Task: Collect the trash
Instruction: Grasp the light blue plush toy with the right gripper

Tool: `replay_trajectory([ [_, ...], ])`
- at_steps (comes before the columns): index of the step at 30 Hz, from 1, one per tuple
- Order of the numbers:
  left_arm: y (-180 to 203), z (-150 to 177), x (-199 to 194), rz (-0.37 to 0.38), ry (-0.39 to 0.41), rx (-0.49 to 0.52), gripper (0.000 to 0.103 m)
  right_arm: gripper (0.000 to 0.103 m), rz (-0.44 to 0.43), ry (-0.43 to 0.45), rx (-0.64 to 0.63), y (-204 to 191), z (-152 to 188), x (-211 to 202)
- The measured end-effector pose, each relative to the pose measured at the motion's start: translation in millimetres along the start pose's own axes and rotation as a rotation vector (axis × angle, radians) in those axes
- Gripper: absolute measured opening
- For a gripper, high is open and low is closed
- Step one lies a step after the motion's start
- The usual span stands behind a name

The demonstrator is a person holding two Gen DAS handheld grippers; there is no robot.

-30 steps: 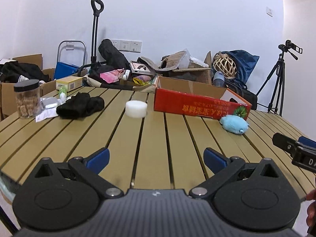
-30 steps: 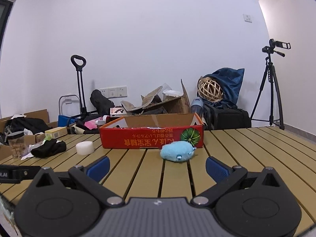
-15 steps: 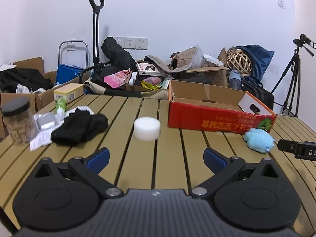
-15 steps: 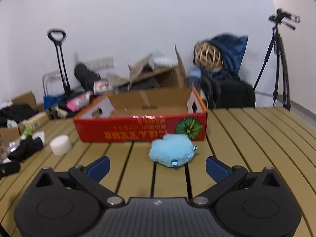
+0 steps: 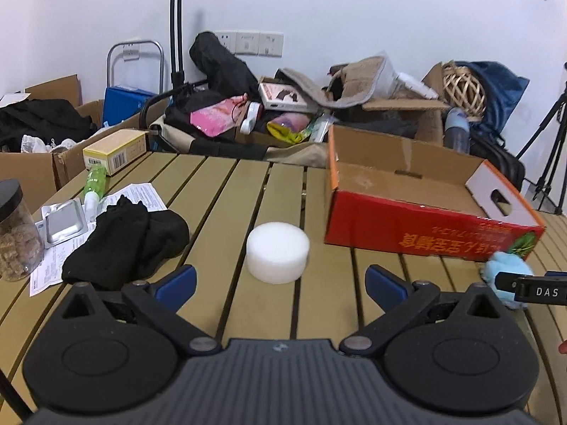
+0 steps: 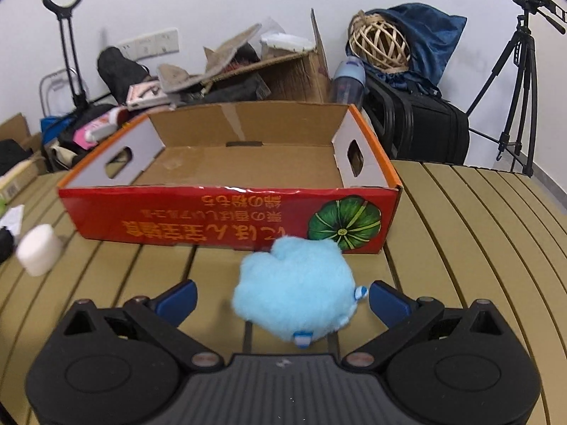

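A white foam disc (image 5: 277, 258) lies on the slatted table, just ahead of my left gripper (image 5: 280, 283), which is open and level with it. A fluffy light-blue plush (image 6: 296, 288) sits between the open fingers of my right gripper (image 6: 282, 297), not squeezed. Behind it stands an empty red cardboard box (image 6: 226, 184), open at the top, also in the left wrist view as the red box (image 5: 425, 219). The plush (image 5: 506, 272) shows at the right edge there, partly behind the right gripper's body. The foam disc (image 6: 39, 249) lies at the far left of the right wrist view.
Left of the disc lie black cloth (image 5: 127, 241), paper sheets (image 5: 138, 194), a foil blister pack (image 5: 63, 221), a green tube (image 5: 95, 182), a yellow carton (image 5: 117, 150) and a jar (image 5: 16, 230). Bags and boxes crowd behind the table; a tripod (image 6: 521, 81) stands at the right.
Both grippers have moved forward over the table. The foam disc now lies close ahead of the left fingers, and the blue plush has come in between the right fingers.
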State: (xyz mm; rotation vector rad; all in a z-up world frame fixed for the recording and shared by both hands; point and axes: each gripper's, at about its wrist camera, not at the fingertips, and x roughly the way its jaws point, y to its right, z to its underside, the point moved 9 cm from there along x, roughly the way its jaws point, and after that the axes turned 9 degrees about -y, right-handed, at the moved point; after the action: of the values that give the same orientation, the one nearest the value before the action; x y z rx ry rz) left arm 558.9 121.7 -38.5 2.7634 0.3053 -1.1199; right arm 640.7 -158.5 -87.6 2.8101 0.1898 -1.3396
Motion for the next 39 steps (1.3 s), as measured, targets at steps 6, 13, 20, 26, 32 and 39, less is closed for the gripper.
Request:
replay_trajectory([
  [6, -6, -7, 19, -0.019, -0.029, -0.014, 0.103, 0.103, -0.017, -0.043, 0.089, 14, -7, 24],
  [13, -4, -16, 32, -0.035, -0.042, -0.003, 0.103, 0.085, -0.054, -0.063, 0.108, 13, -7, 36],
  [20, 1, -24, 53, -0.05, -0.073, 0.006, 0.103, 0.073, -0.053, -0.03, 0.116, 17, -7, 27],
  [26, -1, -25, 77, -0.095, -0.112, -0.01, 0.103, 0.072, -0.07, 0.034, 0.189, 41, -4, 6],
  [32, -2, -26, 92, -0.1, -0.126, -0.035, 0.103, 0.072, -0.048, 0.078, 0.186, 62, -4, -9],
  [39, 6, -24, 102, -0.111, -0.133, -0.024, 0.081, 0.073, -0.085, 0.101, 0.197, 69, 5, -21],
])
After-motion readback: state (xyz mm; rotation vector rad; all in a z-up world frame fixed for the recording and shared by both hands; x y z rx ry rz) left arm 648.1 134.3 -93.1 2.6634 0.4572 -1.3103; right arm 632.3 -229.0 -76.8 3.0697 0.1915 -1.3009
